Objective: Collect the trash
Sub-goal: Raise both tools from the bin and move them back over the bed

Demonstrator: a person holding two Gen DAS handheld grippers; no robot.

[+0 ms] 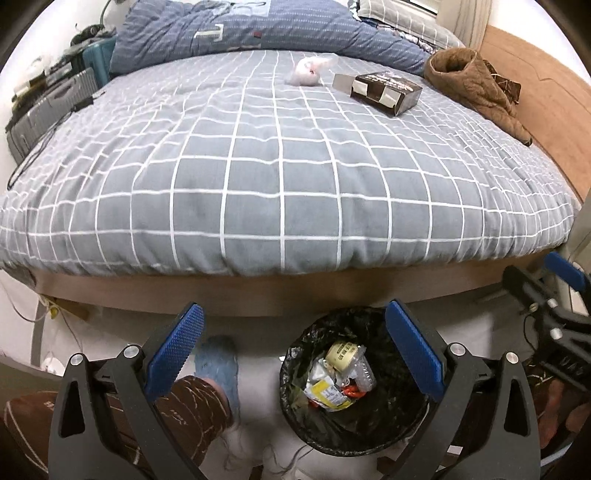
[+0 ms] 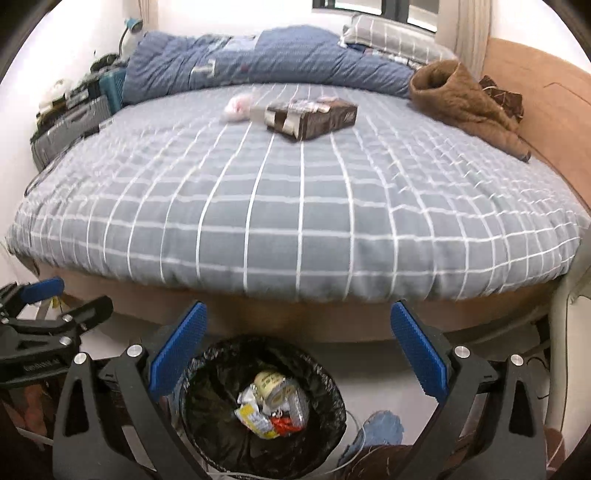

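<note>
You are standing at the foot of the bed (image 1: 280,177) with both tools held low over the trash bin (image 1: 295,417), and both are empty: the left gripper (image 1: 291,350) has its jaws spread wide with nothing between the blue pads, and the right gripper (image 2: 299,350) is spread just as wide and holds nothing either. The bin, lined with a black bag, sits on the floor just in front of the bed frame, and it already holds some wrappers and a small round container, so part of the collecting looks done. What is left, as far as you can see, lies well up the checked bedspread near the folded blue quilt (image 1: 258,33): a dark brown box (image 1: 384,90) with an open end flap, and just beside it a crumpled pinkish-white wad (image 1: 308,72), perhaps tissue or thin plastic. The two are close together but appear not to touch. The brown garment (image 1: 476,85) at the far right edge looks like clothing rather than trash, so leave it. You probably have two items still to carry back to the bin, and both are far from where your tools hang now.
</note>
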